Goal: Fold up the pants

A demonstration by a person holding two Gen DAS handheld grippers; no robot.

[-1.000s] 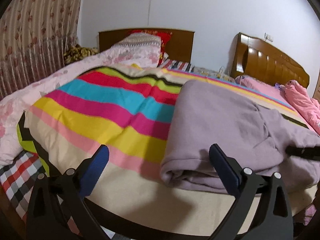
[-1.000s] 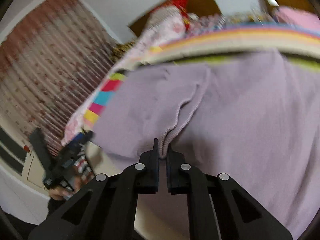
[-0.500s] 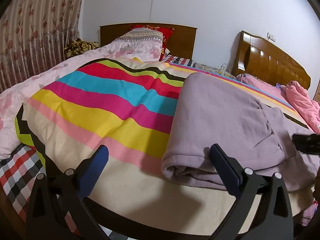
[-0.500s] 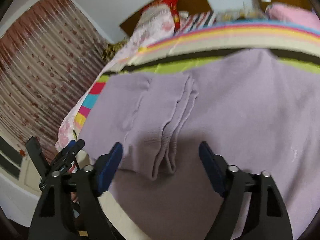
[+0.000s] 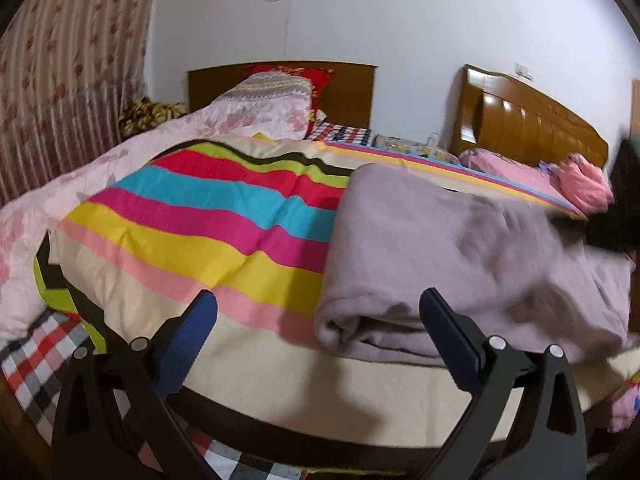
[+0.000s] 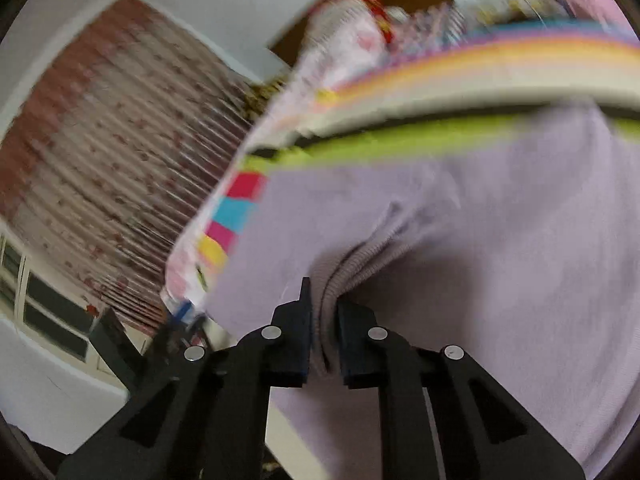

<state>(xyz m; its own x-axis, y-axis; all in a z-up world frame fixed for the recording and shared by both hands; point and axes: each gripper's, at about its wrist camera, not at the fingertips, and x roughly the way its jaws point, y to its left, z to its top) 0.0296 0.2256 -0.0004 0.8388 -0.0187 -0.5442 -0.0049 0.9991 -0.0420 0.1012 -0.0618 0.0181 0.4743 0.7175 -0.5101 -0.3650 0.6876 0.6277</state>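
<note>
Right claw (image 6: 322, 328) (clamped) on pants (image 6: 500, 264)

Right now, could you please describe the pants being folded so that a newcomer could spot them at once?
Find the bed with the rainbow-striped quilt. On its near right part lies a folded bundle of plain lilac knit cloth, the pants, their ribbed edge pinched by the right gripper. They are the only unpatterned lilac item; the bedding around them is striped or floral.

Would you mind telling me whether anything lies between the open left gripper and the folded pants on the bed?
Nothing visible does. The left gripper is open just short of the lilac pants, with only bare striped blanket between them. The right gripper is shut on a ribbed edge of the pants.
</note>
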